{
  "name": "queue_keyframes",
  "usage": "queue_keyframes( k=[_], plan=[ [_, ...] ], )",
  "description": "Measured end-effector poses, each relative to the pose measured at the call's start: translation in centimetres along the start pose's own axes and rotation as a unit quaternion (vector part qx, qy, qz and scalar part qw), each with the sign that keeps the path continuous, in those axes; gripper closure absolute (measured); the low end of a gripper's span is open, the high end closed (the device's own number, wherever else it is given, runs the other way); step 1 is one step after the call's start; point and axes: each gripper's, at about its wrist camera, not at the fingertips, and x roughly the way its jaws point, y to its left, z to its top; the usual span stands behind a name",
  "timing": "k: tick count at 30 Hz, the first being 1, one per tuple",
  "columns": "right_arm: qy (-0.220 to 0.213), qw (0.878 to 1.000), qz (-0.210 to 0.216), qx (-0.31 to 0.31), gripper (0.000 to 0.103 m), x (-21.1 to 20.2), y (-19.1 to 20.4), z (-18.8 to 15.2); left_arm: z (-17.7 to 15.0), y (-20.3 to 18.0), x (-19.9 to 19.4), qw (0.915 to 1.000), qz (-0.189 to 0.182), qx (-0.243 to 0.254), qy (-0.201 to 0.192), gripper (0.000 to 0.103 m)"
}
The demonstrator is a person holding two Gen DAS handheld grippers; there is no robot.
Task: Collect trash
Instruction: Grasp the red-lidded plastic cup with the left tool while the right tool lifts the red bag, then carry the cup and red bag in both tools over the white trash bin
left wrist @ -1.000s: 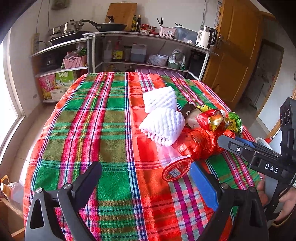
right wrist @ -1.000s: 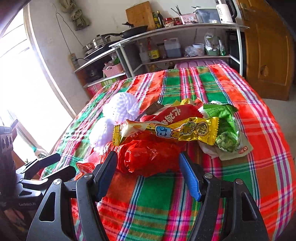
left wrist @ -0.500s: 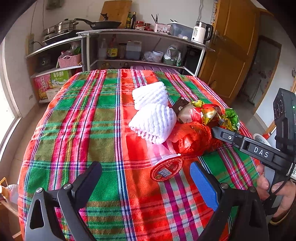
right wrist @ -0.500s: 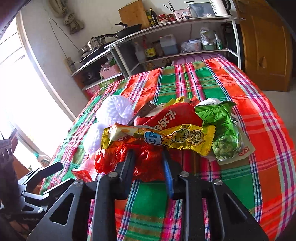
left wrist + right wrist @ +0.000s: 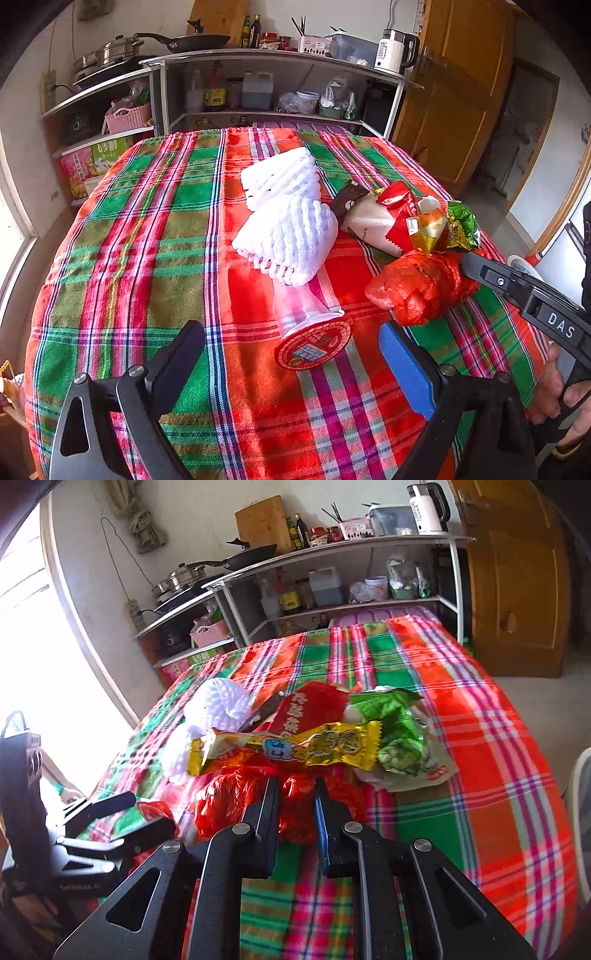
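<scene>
On the plaid tablecloth [image 5: 155, 236], a seemingly empty clear cup [image 5: 303, 314] lies tipped

Counter [image 5: 155, 221] draped in red-green plaid cloth. Beyond it, 12 o'clock: metal shelving [image 5: 280, 59] along the wall. Top shelf carries black frying pan [image 5: 199, 40], steel pot [image 5: 118, 48] at 11 o'clock, dark bottles [image 5: 251, 31], wooden chopping board [image 5: 264, 522], white electric kettle [image 5: 393, 55] at 1 o'clock. Lower shelf: pink basket [image 5: 129, 116], jug [image 5: 256, 90]. Wooden door [image 5: 454, 92] at 2 o'clock. Bright window [image 5: 37, 646] at 9 o'clock.
</scene>
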Motion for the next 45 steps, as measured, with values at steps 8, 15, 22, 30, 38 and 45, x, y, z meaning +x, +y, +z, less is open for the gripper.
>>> queue_keyframes(
  k=[8,15,22,30,38,45],
  plan=[
    [0.010,1.000,0.007,0.003,0.086,-1.7,-0.9,-1.4,-0.3,-0.4,1.6,0.9996,0.013,0.002,0.024,0.039],
    [0.003,1.000,0.001,0.016,0.086,-3.5,-2.1,-2.0,-0.7,-1.1,1.3,0.9994,0.017,0.019,0.022,0.060],
    [-0.007,1.000,-0.001,0.020,0.089,-4.6,-2.4,-2.5,-1.4,-1.5,-0.4,0.9995,0.018,0.027,0.003,0.061],
    [-0.021,0.999,-0.010,0.038,0.090,-6.1,-3.6,-3.1,-1.7,-2.7,-3.0,0.9991,0.002,0.039,-0.019,0.061],
    [-0.046,0.997,-0.022,0.062,0.091,-8.6,-5.0,-3.3,-0.9,-5.9,-4.2,0.9964,-0.029,0.069,-0.039,0.061],
    [-0.084,0.992,-0.042,0.079,0.091,-12.2,-6.8,-3.4,0.1,-9.0,-4.3,0.9927,-0.057,0.095,-0.047,0.061]
  ],
)
